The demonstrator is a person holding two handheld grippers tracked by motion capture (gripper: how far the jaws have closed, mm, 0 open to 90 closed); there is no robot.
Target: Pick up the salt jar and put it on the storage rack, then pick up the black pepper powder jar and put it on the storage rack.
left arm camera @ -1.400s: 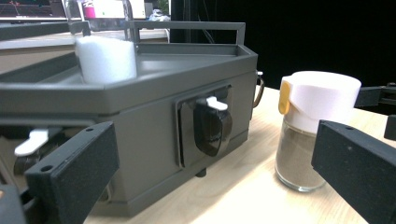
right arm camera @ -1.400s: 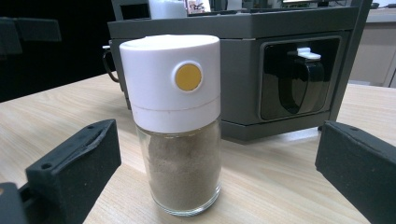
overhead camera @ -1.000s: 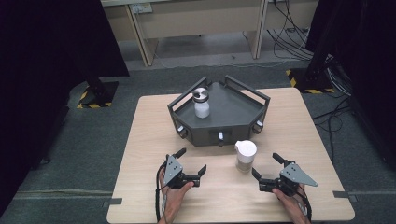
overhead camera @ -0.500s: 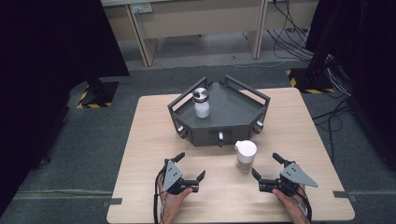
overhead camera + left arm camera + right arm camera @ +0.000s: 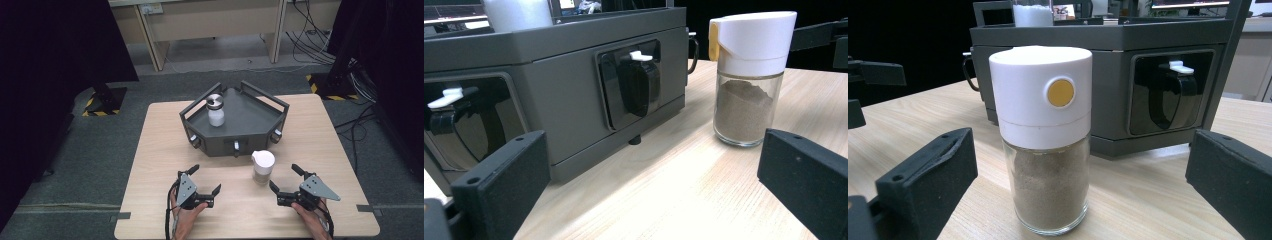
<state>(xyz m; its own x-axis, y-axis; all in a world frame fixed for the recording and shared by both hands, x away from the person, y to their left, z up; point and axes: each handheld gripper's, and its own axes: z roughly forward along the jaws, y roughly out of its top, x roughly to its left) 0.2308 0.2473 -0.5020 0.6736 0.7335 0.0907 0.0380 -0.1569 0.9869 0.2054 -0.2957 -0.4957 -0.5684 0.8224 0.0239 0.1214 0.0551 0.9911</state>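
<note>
So the shaker (image 5: pixel 1044 137) is a clear glass jar with a chunky white cap and a round yellow button on the side. It's about half full of brownish powder, standing upright on the wooden table (image 5: pixel 150 150), just in front of the grey rack (image 5: pixel 245 125).

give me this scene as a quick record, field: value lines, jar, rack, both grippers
jar: glass spice jar with white cap and yellow button, upright on the table, brown powder inside, untouched
position: just in front of the grey rack, apart from it
rack contents: white bottle with metal cap, standing on top
left gripper: open, resting low over the table, holding nothing
right gripper: open, jaws facing the jar, not touching it
likely next: right gripper seems best placed to close on the jar
</note>
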